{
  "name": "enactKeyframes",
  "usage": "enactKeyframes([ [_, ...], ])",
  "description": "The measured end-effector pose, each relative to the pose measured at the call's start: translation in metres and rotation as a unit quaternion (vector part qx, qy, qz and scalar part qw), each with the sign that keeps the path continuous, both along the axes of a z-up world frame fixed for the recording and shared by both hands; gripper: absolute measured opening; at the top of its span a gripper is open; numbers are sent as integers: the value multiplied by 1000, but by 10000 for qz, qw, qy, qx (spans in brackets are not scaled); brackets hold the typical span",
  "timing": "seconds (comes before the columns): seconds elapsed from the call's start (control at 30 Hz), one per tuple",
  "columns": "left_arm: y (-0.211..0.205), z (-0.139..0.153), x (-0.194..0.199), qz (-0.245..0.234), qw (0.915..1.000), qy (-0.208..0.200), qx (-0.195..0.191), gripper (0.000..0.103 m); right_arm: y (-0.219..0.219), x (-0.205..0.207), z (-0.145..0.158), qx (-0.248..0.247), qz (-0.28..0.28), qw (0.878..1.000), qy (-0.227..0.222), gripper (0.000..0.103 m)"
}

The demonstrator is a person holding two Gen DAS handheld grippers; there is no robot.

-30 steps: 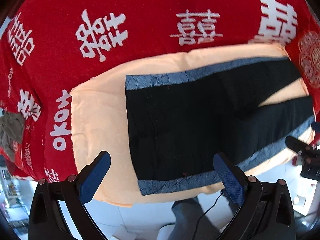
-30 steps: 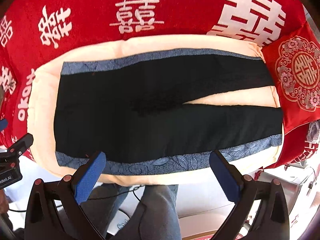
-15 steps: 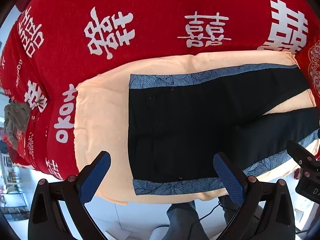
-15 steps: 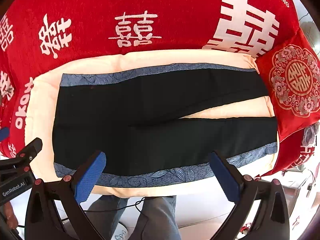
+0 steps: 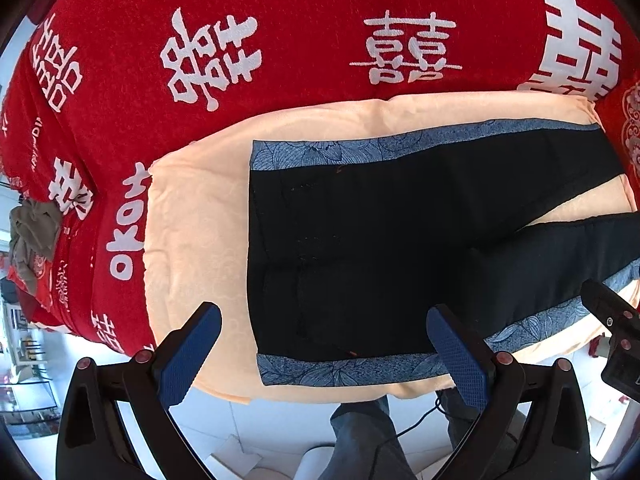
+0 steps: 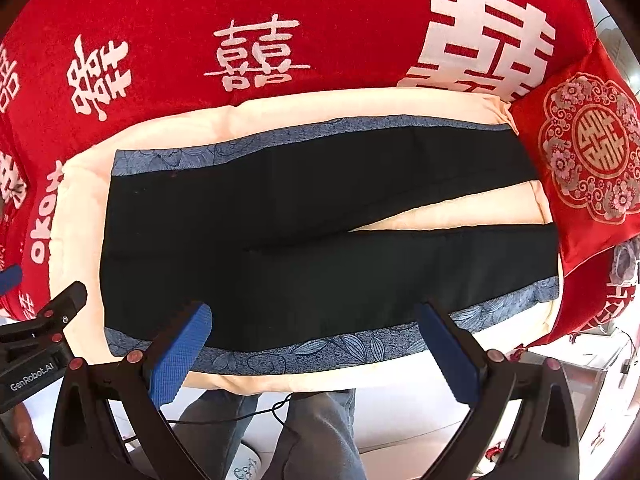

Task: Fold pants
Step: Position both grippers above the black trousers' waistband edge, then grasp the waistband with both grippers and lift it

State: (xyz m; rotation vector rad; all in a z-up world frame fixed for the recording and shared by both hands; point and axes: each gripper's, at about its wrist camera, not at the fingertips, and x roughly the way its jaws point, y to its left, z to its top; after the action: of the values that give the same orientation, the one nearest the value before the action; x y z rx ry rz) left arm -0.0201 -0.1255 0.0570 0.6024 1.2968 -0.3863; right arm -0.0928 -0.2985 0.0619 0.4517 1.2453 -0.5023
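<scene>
Pants [image 6: 328,248] lie flat and unfolded on a peach blanket [image 6: 76,264], which sits on top of a red bedspread [image 6: 320,32] printed with white double-happiness characters. Pants are black with a blue floral-pattern stripe along each outer side seam. Waistband is at the left end in both views, legs run out to the right and split in a narrow V, peach blanket showing in the gap.

Left gripper [image 5: 324,344]: jaws spread wide, nothing between them, blue textured pads facing inward. It hovers above the near edge of the waist end; near blue stripe of the pants [image 5: 352,248] sits between the fingers in the left wrist view. No visible contact with the fabric.

Right gripper [image 6: 316,340]: also wide open and empty, above the near edge around the mid-leg section; near stripe runs between its fingers in view. Cannot tell its height above the cloth, but no fabric pinched.

Each gripper shows at the edge of the other's view: right one at the right edge of the left wrist view, left one at the left edge of the right wrist view, so they are side by side along the near edge of the bed.

Red embroidered cushion [image 6: 588,152] sits just beside the leg cuffs at the right end. Grey crumpled cloth [image 5: 34,228] on the far left edge of the bedspread, well apart from the pants. Person's legs in grey trousers [image 6: 316,432] below the bed edge, thin black cable across them
</scene>
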Motion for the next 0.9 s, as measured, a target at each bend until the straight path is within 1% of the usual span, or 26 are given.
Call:
enactKeyframes([
  [0.2,-9,1,-7,177,9997,8,136,103,-13,-3,-1,101,255,9996,41,103],
  [0.4,-12,6,-26,751,9970,-63,153,103,-30,-4,2,65,707,9975,26,103],
  [0.53,-10,3,-37,1057,9943,6,136,103,-35,-5,-3,76,894,9959,67,103],
  [0.6,-9,2,-41,1070,9942,18,129,103,-36,-6,-6,115,858,9962,65,103],
  [0.73,-4,-6,-45,917,9957,2,116,103,-29,-9,-10,89,813,9966,46,103],
  [0.8,1,-15,-45,812,9967,31,49,103,-22,-10,-15,46,787,9969,55,103],
  [0.9,12,-36,-44,668,9977,132,48,103,-8,-10,-30,-99,754,9970,117,103],
])
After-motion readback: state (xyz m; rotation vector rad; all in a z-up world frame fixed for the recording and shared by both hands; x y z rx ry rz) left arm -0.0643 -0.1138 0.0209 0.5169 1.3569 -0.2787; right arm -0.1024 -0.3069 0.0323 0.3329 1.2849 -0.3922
